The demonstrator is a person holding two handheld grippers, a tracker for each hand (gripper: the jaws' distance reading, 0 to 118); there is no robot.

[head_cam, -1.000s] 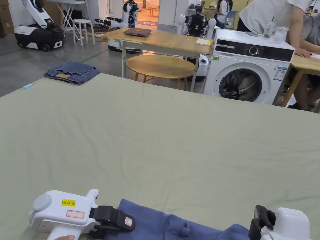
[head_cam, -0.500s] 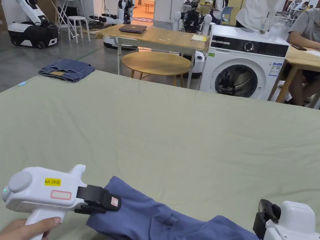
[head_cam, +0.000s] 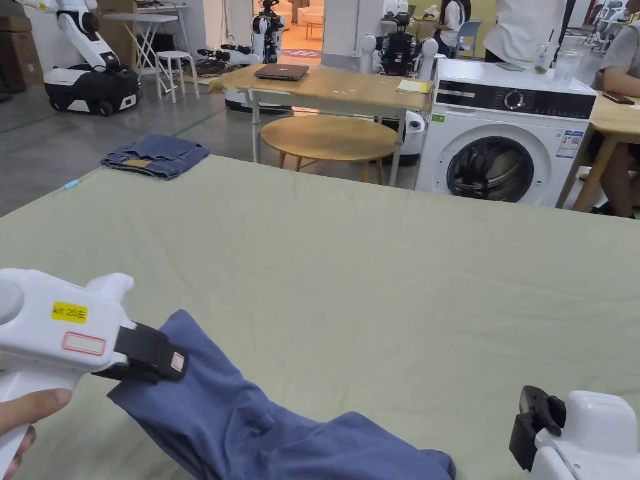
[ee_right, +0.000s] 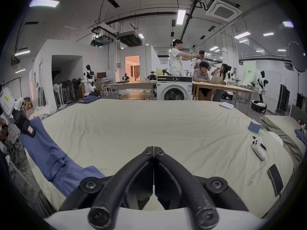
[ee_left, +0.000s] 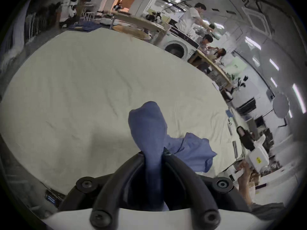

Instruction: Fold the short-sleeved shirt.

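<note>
A yellow sticker (head_cam: pixel 69 311) on the left hand-held gripper (head_cam: pixel 164 361) reads "kit 20", then a Chinese character. The washing machine's label (head_cam: pixel 568 144) is too small to make out.

Beyond the pale green sheet-covered bed (head_cam: pixel 350 262) stand a white washing machine (head_cam: pixel 506 134), a round wooden table (head_cam: pixel 328 137), a long wooden desk (head_cam: pixel 325 84), grey concrete floor (head_cam: pixel 56 144) and ceiling strip lights (ee_right: pixel 181 17).
</note>
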